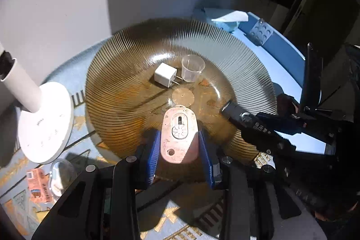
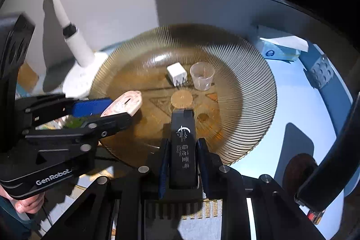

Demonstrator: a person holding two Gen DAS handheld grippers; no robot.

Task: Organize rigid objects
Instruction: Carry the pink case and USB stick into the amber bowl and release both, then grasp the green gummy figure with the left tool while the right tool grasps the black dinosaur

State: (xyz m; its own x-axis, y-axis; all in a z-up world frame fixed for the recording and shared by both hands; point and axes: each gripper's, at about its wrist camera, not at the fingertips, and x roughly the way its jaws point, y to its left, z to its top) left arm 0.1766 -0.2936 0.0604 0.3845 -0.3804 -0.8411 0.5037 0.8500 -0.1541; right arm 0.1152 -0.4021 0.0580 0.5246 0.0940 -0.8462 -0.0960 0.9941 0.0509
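Left wrist view: we see the left gripper clamped on a pale pink computer mouse, its blue pads pressing both flanks, the underside of the mouse facing us. The mouse hangs over the near part of a ribbed amber glass plate. On the plate's far middle lie a white plug adapter and, just beside it, a clear plastic cup standing upright. The patterned cloth shows through the glass, so we cannot tell whether the round disc at the plate's centre is a separate thing. At right the right gripper reaches in; only the tip of its black load shows, the rest merging with dark hardware. A white lamp base stands left of the plate, its stem cut off by the frame. A small orange packet at lower left is too blurred to read.

Right wrist view: we see the right gripper closed tight on a black rectangular block with white lettering, held above the plate. The left gripper enters from the left with the mouse, partly hidden by its own finger. The adapter and cup sit beyond. A hand is cut off at the lower left edge. A blue tissue box stands far right.
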